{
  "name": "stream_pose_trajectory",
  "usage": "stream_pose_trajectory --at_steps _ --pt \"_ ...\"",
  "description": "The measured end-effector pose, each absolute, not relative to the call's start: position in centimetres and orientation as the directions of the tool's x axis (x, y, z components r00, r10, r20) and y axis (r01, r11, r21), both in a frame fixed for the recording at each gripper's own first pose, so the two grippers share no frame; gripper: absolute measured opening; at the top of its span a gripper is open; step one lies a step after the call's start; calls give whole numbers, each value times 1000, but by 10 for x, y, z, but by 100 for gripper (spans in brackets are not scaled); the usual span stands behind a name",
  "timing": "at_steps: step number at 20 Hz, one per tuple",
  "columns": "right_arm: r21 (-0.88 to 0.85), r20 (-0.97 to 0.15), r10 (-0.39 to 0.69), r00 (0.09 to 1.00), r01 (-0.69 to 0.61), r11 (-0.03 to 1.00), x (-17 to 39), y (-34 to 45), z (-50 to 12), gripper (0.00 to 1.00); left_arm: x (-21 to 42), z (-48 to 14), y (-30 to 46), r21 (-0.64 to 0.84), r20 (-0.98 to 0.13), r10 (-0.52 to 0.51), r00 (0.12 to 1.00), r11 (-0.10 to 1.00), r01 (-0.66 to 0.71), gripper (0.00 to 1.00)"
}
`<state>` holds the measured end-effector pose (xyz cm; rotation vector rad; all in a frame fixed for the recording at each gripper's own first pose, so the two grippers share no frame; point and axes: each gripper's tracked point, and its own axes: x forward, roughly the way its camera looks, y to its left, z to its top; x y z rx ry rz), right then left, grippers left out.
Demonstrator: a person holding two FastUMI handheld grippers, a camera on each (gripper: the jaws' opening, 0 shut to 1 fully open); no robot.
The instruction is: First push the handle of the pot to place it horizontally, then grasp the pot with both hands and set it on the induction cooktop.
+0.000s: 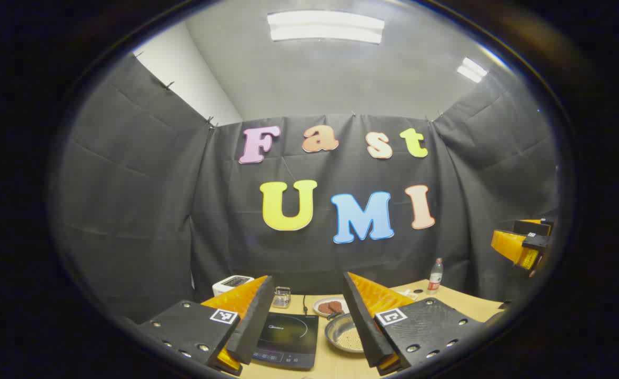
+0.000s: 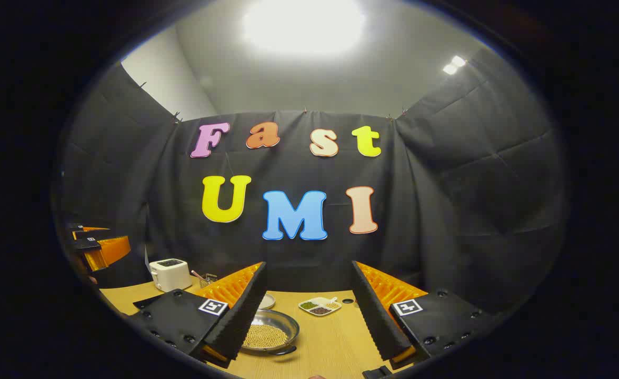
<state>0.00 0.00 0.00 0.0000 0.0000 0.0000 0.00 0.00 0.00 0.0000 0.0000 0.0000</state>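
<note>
Left gripper: jaws released and spread wide, holding nothing, raised above the near part of the desk.
Cooktop: flat on the desk, seen between the left gripper's jaws toward its left finger; its near edge sits close to the desk's front edge.
Pot: on the desk just to the right of the cooktop, apart from it, filled with pale grains; a bare strip of wood runs between the two.
Behind the pot: a small plate with brown pieces, a wire basket and a white toaster along the back edge by the cloth wall.
Bottle: upright near the far right corner of the desk.
Right gripper: jaws released, wide apart, empty, above the desk.
Pot from the right gripper view: the pot lies beside that gripper's left finger, partly hidden by it.
Open room: bare wood stretches right of the pot up to a divided dish of beans near the back.
</note>
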Motion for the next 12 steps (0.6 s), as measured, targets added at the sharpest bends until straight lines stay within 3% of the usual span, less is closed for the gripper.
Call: stream_pose_trajectory --at_steps 8,12 --pt "-5 1 0 1000 0 1000 -4 -1 0 98 -4 2 0 1 6 1 1000 1000 -1 76" --pt "-1 -5 -3 1000 3 1000 -4 -4 -1 98 -5 1 0 6 4 1 1000 1000 -1 79"
